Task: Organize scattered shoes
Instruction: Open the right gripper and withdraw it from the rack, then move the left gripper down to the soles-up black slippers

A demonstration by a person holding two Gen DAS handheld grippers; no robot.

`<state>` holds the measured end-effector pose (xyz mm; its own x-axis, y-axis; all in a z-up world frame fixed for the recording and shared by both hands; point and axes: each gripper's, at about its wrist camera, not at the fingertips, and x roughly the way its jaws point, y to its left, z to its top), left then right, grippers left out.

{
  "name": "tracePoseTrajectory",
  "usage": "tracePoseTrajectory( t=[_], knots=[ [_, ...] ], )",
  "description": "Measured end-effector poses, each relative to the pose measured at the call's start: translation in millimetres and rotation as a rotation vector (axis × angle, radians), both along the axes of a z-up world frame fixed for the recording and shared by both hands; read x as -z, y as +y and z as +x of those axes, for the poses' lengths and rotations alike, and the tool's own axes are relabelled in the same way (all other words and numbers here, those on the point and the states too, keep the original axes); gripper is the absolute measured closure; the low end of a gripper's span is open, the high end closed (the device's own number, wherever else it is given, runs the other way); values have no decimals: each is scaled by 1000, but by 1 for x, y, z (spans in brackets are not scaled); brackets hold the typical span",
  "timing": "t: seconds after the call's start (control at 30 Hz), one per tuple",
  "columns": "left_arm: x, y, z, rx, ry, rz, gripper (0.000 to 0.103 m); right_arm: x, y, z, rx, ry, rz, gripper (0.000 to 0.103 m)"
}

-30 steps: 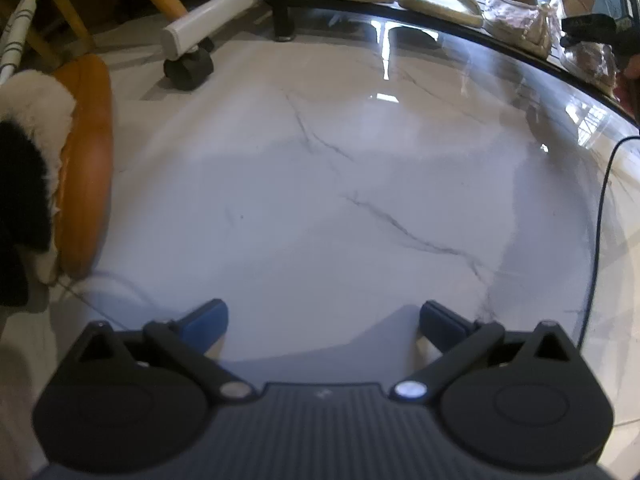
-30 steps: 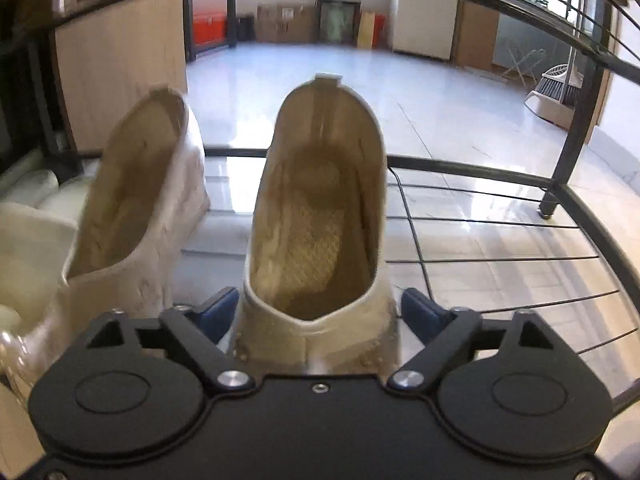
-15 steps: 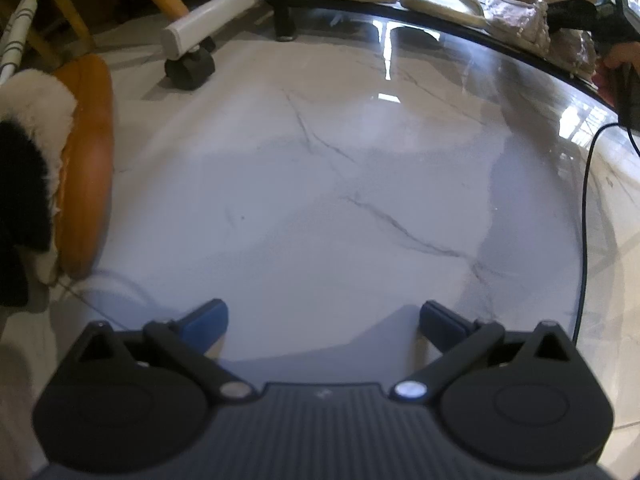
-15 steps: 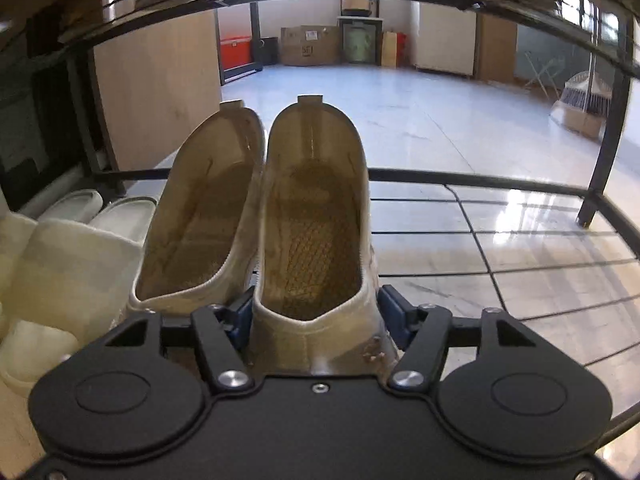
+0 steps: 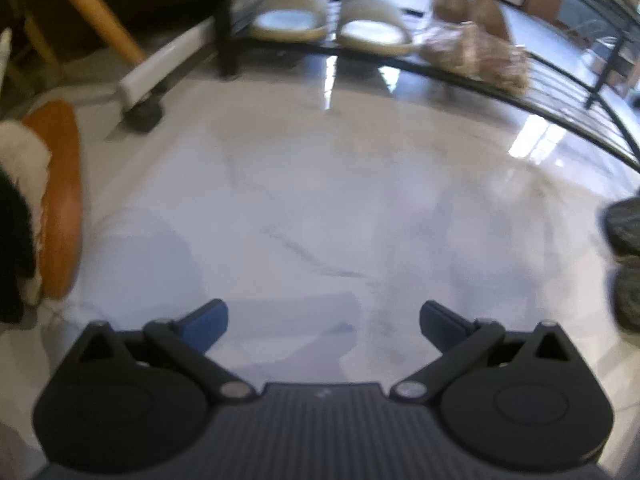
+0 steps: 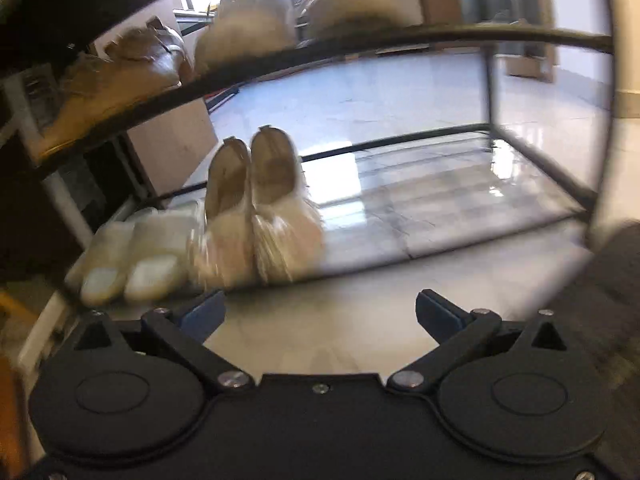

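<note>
Two beige lace flats stand side by side on the bottom shelf of a black wire shoe rack, right of a pair of cream slippers. My right gripper is pulled back from the rack, its jaws opening wide with nothing between them. In the left wrist view the same flats and slippers sit on the rack far ahead. My left gripper stands open over bare marble floor, holding nothing. An orange shoe with white and black fur lies at its far left.
Brown and fluffy shoes fill the rack's upper shelf. A white bar on a black caster and a wooden leg stand left of the rack. A dark shape shows at the right edge, and dark fabric.
My right gripper let go of the beige flat beside its mate on the shelf, opened wide and drew back. My left gripper rose and tilted up, bringing more of the rack into view.
</note>
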<state>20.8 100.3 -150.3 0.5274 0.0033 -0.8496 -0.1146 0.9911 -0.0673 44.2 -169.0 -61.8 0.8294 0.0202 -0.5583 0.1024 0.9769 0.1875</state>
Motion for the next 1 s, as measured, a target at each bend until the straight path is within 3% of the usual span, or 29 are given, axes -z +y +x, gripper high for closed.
tracePoseTrajectory(
  t=[0.03,0.07,0.13,0.17,0.27,0.33,0.4,0.53,0.63,0.73,0.8,0.9,1.0],
  knots=[
    [-3,-5,-2,11,-2,2,1,-4,-3,-13,13,-6,-12,0],
    [-7,-14,-4,27,-1,4,1,-15,-8,-58,75,-42,-54,0],
    [-12,-23,-7,19,15,-10,1,-26,-12,-107,155,-114,-95,0],
    [-15,-27,-9,14,20,-13,1,-28,-13,-116,173,-135,-103,0],
    [-28,-45,-14,36,-7,4,1,-29,-18,-169,291,-307,-155,0],
    [-37,-59,-15,68,-44,31,1,-24,-24,-186,346,-380,-200,0],
    [-42,-69,-14,84,-62,42,1,-17,-34,-186,399,-365,-219,0],
    [-56,-107,-11,160,-125,22,1,-13,-59,-181,497,-309,-107,0],
    [-63,-135,-9,251,-176,11,1,-22,-72,-200,564,-369,-62,0],
    [-63,-164,-8,368,-223,-5,1,-35,-89,-224,619,-464,-77,0],
    [-56,-174,-7,395,-213,-28,1,-40,-107,-241,695,-524,-97,0],
    [-46,-191,-9,432,-179,-73,1,-29,-132,-248,763,-540,23,0],
    [-38,-217,-19,537,-190,-61,1,-17,-154,-247,814,-468,149,0]
  ],
)
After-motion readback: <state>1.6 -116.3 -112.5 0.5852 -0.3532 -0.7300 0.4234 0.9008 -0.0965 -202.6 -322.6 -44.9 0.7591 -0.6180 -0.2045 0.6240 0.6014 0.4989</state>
